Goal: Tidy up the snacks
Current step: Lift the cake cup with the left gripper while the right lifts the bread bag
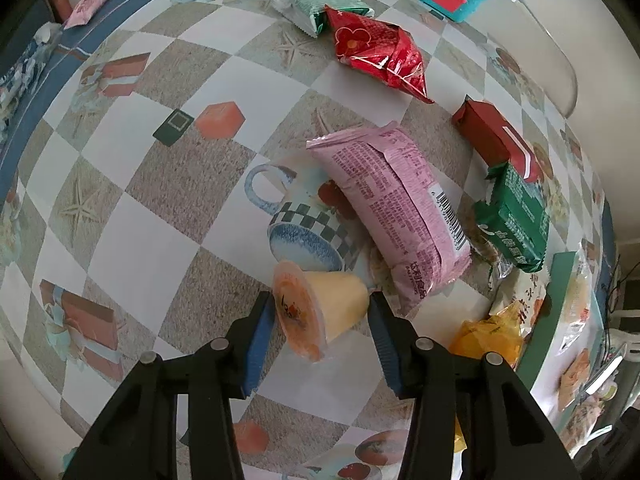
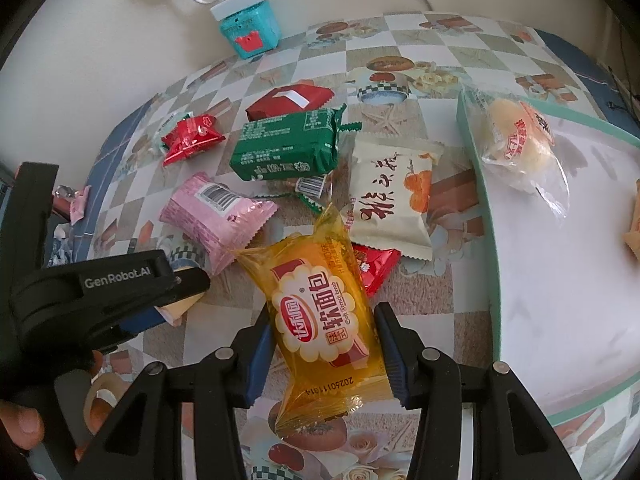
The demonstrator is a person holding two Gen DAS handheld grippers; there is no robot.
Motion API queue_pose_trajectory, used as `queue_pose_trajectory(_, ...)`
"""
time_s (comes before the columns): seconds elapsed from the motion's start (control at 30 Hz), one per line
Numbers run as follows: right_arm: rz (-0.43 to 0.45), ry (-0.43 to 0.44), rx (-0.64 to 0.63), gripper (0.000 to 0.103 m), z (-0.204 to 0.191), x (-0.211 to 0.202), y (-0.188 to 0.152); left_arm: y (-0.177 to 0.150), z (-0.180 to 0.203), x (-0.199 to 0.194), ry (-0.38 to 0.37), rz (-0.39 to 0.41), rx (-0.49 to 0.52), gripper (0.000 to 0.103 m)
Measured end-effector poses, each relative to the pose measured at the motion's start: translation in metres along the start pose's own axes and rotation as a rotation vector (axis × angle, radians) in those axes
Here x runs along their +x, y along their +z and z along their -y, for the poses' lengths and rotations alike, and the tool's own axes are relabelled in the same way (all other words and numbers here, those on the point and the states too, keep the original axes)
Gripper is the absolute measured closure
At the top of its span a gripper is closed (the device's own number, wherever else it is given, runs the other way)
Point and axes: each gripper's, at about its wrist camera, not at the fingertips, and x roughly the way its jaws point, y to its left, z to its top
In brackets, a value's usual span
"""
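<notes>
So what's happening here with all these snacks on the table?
A person is sorting snacks with a hand-held tool in each hand. The left tool is clamped on a small orange jelly cup with a foil lid, lying on its side. The right tool grips a yellow plastic-wrapped bread packet. Beside them sits a white tray with a green rim, holding a clear-wrapped bun.

Snack packets (image 1: 390,216) on checkered tablecloth (image 1: 132,216)

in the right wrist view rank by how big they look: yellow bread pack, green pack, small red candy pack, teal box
1. yellow bread pack, though it is nearest the camera, which inflates it
2. green pack
3. small red candy pack and teal box look about alike; not ranked.
</notes>
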Motion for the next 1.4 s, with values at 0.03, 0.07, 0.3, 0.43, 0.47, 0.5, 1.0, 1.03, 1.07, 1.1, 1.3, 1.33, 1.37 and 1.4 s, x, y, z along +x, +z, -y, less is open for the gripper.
queue_pose_trajectory(0.03, -0.001, 0.0, 0.001, 0.052, 0.0, 0.001, 0.0, 0.0, 0.001, 0.0, 0.002, 0.001, -0.001, 0.053)
queue_pose_trajectory(0.07, -0.002, 0.001, 0.002, 0.052, 0.0, 0.001, 0.0, 0.0, 0.001, 0.0, 0.003, 0.004, -0.003, 0.053)
queue_pose_trajectory(0.3, -0.013, -0.004, 0.001, 0.052, 0.001, 0.005, -0.001, 0.002, 0.008, 0.002, 0.032, 0.019, 0.011, 0.053)
queue_pose_trajectory(0.43, -0.013, -0.005, 0.001, 0.052, 0.001, 0.005, -0.001, 0.003, 0.013, 0.004, 0.059, 0.028, 0.027, 0.053)
queue_pose_trajectory(0.47, -0.014, -0.005, 0.001, 0.052, 0.001, 0.005, -0.001, 0.002, 0.015, 0.005, 0.069, 0.031, 0.035, 0.054)
queue_pose_trajectory(0.5, -0.015, -0.005, 0.0, 0.052, 0.001, 0.005, -0.001, 0.002, 0.017, 0.005, 0.08, 0.032, 0.045, 0.054)
queue_pose_trajectory(1.0, 0.003, -0.001, -0.021, 0.054, -0.003, -0.002, 0.001, 0.0, 0.01, -0.009, 0.068, 0.027, 0.045, 0.055)
queue_pose_trajectory(1.03, 0.009, 0.003, -0.02, 0.054, -0.004, -0.004, 0.002, 0.0, 0.009, -0.012, 0.065, 0.033, 0.044, 0.055)
queue_pose_trajectory(1.07, 0.014, 0.003, -0.021, 0.054, -0.004, -0.007, 0.002, 0.0, 0.008, -0.015, 0.062, 0.035, 0.042, 0.055)
queue_pose_trajectory(1.1, 0.019, 0.004, -0.02, 0.055, -0.004, -0.009, 0.003, 0.0, 0.006, -0.018, 0.057, 0.04, 0.04, 0.055)
queue_pose_trajectory(1.3, 0.095, 0.026, -0.013, 0.055, -0.003, -0.039, 0.01, 0.003, -0.001, -0.044, 0.036, 0.1, 0.028, 0.055)
queue_pose_trajectory(1.33, 0.106, 0.027, -0.013, 0.055, -0.003, -0.043, 0.01, 0.002, -0.002, -0.049, 0.034, 0.113, 0.028, 0.055)
queue_pose_trajectory(1.37, 0.113, 0.028, -0.013, 0.055, -0.002, -0.046, 0.011, 0.002, -0.002, -0.054, 0.031, 0.124, 0.028, 0.055)
queue_pose_trajectory(1.4, 0.119, 0.028, -0.012, 0.055, -0.002, -0.049, 0.011, 0.001, -0.003, -0.059, 0.027, 0.135, 0.028, 0.055)
